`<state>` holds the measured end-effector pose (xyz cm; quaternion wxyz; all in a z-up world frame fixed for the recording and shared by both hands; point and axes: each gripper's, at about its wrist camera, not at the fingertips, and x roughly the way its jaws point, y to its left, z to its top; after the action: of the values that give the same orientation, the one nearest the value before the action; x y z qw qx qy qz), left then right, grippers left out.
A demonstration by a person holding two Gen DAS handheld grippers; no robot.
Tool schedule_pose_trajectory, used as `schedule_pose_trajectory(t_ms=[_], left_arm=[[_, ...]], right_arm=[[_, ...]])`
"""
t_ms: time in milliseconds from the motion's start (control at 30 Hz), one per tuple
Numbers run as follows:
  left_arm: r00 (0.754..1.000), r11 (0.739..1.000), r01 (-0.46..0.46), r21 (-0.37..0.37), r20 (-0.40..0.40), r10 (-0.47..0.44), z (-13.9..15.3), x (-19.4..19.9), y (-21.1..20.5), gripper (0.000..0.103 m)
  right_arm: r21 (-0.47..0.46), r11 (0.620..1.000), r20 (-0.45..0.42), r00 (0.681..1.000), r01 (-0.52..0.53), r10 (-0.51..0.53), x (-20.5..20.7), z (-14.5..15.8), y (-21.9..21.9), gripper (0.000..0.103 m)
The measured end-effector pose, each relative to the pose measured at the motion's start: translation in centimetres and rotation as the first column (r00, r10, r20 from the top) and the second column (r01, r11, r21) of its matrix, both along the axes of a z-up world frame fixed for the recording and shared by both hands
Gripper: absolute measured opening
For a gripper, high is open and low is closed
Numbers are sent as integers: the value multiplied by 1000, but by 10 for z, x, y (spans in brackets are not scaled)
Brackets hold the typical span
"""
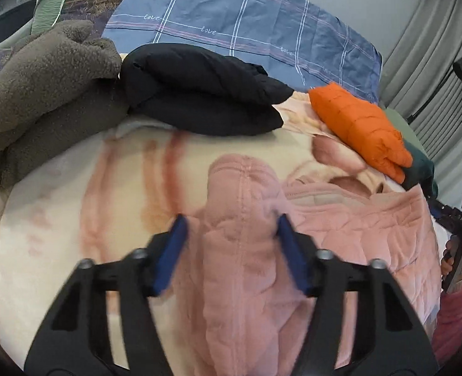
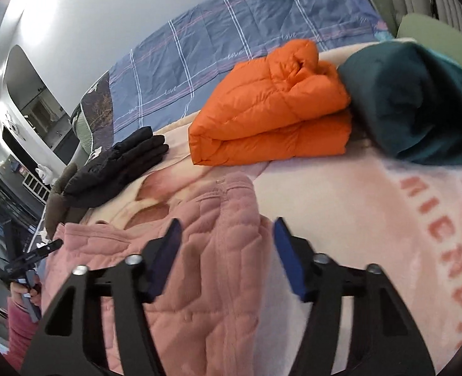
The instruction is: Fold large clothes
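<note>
A pink quilted garment (image 1: pixel 356 228) lies spread on a cream and pink blanket (image 1: pixel 58 219) on the bed. One sleeve (image 1: pixel 240 188) runs away from me between the blue pads of my left gripper (image 1: pixel 231 241). The right pad touches its edge and a strip of blanket shows beside the left pad, so the jaws stand open around it. In the right wrist view the other sleeve (image 2: pixel 224 200) of the pink garment (image 2: pixel 105 247) lies between the fingers of my right gripper (image 2: pixel 226 244). A pale gap shows beside its right pad, so it is open too.
Folded clothes line the far side: a brown fleece (image 1: pixel 43 94), a black puffer jacket (image 1: pixel 206 94), an orange puffer jacket (image 2: pixel 275 109) and a dark teal garment (image 2: pixel 419 100). Behind them lies a blue checked duvet (image 1: pixel 246 22). Grey curtains (image 1: pixel 434 62) hang at the right.
</note>
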<state>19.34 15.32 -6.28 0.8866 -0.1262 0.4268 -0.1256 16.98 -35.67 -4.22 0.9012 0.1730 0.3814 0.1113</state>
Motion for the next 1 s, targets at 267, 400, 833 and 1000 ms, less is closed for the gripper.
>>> schedule_pose_trajectory(t_ms=[267,400,833,1000], left_arm=[[968,1000,-10,-27,251,16,57,-49,4,12],[975,995,-44,91,222,23,49,-39,-2,13],[975,971,-138,195,197,99,15,-34,3,36],[952,990,-100,96,297,68,62,-48,-4,31]], right_arm=[[0,999,178,983,40,-39,-27,42,-5,7],[-87,992,43,995,91,-88,0,17,-3,7],[-295,934,109,978,202,-178,-17,29,6,43],[-297,955,126,990,-17,57,-16,53,69,44]])
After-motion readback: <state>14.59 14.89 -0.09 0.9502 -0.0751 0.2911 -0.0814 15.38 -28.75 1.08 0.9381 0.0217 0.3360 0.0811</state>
